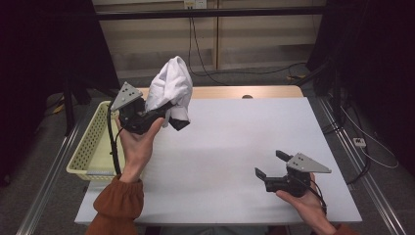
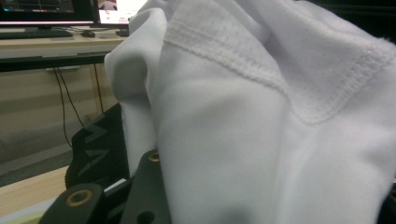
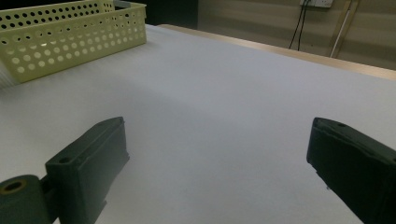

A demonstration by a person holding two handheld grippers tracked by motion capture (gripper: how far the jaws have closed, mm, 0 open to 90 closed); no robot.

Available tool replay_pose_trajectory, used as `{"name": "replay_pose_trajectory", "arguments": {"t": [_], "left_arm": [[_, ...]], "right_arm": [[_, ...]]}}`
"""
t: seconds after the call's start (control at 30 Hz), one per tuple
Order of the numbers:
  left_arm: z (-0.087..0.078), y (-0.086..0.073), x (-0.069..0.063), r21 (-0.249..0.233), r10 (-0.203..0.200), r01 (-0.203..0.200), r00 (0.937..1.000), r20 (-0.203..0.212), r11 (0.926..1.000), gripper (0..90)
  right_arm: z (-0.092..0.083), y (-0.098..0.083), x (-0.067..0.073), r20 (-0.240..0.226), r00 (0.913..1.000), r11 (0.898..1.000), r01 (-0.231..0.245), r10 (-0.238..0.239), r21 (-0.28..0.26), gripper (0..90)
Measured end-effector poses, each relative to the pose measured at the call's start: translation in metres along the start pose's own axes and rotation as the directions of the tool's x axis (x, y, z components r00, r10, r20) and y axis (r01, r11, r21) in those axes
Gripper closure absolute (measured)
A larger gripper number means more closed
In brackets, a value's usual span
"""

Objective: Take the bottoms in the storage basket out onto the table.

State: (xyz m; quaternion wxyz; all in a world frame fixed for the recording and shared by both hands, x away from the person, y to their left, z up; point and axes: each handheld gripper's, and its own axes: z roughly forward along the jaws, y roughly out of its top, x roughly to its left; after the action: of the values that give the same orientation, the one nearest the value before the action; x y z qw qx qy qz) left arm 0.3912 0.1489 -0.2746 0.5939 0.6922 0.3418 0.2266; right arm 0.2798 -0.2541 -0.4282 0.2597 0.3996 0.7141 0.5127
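We hold a white cloth point(image 1: 171, 85) up in our left gripper point(image 1: 172, 111), its fingers closed on the bunched fabric, lifted above the far left part of the white surface point(image 1: 235, 147) and just beside the yellow perforated basket point(image 1: 88, 144) that sits at the surface's left edge. Our right gripper point(image 1: 270, 164) rests low near the right front of the surface, fingers spread wide with nothing between them, well apart from the cloth.

The main risk, as we judge it, is the grip itself: only a small fold seems pinched, and most of the cloth billows above the fingers, so a quick swing toward the basket could let it slip out or flop over the rim instead of landing inside. A trailing edge could also catch on the basket wall and drag the light basket along. The cable hanging from the left gripper runs close to the basket and might snag it.

Much is hard to read. In the left gripper view the cloth point(image 2: 261, 121) covers nearly everything, so we cannot see how deep the fabric sits between the fingers. The basket's inside is mostly hidden, and in the right gripper view the basket point(image 3: 70, 37) is cut off at the left edge.
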Motion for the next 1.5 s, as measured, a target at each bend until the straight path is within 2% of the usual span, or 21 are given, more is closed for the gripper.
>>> {"name": "replay_pose_trajectory", "arguments": {"t": [0.23,0.43,0.7,0.83,1.03,1.5], "left_arm": [[0.01,-0.005,-0.001,0.023,-0.004,0.004,0.9998,0.018,0.9997,67.8],[0.013,-0.012,-0.002,0.038,-0.013,0.012,0.9997,0.02,0.9992,67.8],[0.015,-0.016,-0.002,0.057,0.0,-0.002,0.9997,0.026,0.9984,67.8],[0.021,-0.02,-0.006,0.07,-0.005,0.003,0.9993,0.036,0.9976,67.8],[0.026,-0.023,-0.009,0.084,0.007,-0.011,0.9985,0.055,0.9964,67.7],[0.036,-0.031,-0.013,0.113,0.018,-0.026,0.9975,0.068,0.9933,67.7]], "right_arm": [[0.0,0.0,0.0,0.001,1.0,1.0,0.0,0.0,0.0,4.9],[0.001,0.0,0.0,-0.001,1.0,1.0,0.0,0.0,-0.001,4.9],[0.0,0.0,0.0,-0.002,1.0,1.0,-0.001,0.001,0.0,4.8],[0.001,0.0,0.001,-0.005,1.0,1.0,0.002,-0.002,0.001,4.8],[0.0,0.0,0.001,-0.006,1.0,1.0,0.0,0.0,0.0,4.8],[0.0,0.0,0.001,-0.005,1.0,1.0,0.003,-0.003,0.0,4.8]]}}
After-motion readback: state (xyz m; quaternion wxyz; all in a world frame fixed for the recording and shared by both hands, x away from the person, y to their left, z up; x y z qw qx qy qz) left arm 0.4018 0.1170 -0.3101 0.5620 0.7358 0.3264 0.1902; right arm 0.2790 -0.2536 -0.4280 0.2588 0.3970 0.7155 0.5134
